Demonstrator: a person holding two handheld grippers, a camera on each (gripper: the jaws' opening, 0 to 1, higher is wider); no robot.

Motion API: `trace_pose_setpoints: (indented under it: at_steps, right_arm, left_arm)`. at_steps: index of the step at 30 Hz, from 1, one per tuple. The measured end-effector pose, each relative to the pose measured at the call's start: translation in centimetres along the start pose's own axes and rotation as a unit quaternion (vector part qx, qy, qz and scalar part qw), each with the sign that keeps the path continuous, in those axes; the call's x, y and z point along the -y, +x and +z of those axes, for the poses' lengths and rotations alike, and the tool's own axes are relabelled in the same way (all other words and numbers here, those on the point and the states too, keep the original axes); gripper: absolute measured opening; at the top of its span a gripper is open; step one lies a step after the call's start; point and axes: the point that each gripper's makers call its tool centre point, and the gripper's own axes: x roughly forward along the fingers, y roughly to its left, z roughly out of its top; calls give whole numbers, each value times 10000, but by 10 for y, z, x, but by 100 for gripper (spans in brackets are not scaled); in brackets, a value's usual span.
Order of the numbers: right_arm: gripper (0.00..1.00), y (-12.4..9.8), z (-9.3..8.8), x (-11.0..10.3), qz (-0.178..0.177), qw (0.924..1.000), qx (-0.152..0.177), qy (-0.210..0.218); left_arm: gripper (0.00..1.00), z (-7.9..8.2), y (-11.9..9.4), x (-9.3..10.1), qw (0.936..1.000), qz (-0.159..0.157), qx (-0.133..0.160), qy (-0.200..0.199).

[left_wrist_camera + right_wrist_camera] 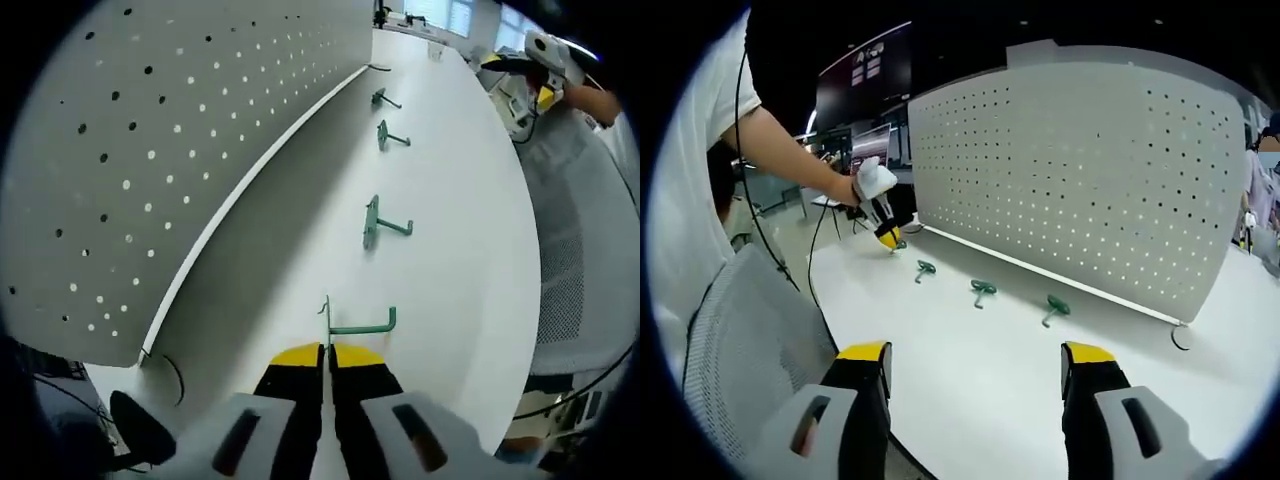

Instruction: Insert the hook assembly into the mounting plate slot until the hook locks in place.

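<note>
The left gripper, clenched on the nearest green pegboard hook to lift it toward the perforated mounting plate, works while the right gripper hangs released near the white worktop edge.

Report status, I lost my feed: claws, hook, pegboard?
Left claw shut on nearest green hook. Right claw open. Pegboard upright, unobstructed.

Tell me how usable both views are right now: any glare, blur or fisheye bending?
Left gripper view: sharp and evenly lit, though the pegboard edge bows with the fisheye, and soft shadows lie beside the green hooks. Right gripper view: background dark, board holes glow backlit, near jaws slightly soft.
</note>
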Motion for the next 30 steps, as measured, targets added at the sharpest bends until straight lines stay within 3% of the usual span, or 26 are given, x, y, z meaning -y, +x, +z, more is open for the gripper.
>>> trace_pose_setpoints:
  at_steps: [6, 14, 22, 30]
  right_arm:
    - [67, -1, 2, 1, -18, 10000, 37, 14]
    - [67, -1, 2, 0, -21, 10000, 49, -7]
    - [66, -3, 6, 1, -45, 9999, 126, 16]
    - [66, -4, 8, 3, -88, 9998, 178, 35]
  left_arm:
    - [1, 14, -6, 3, 9984, 165, 484, -228]
    - [1, 26, -15, 6, 9947, 390, 890, -334]
    - [1, 55, -36, 7, 9802, 922, 1675, -520]
    - [1, 64, -51, 13, 9700, 1104, 2066, -646]
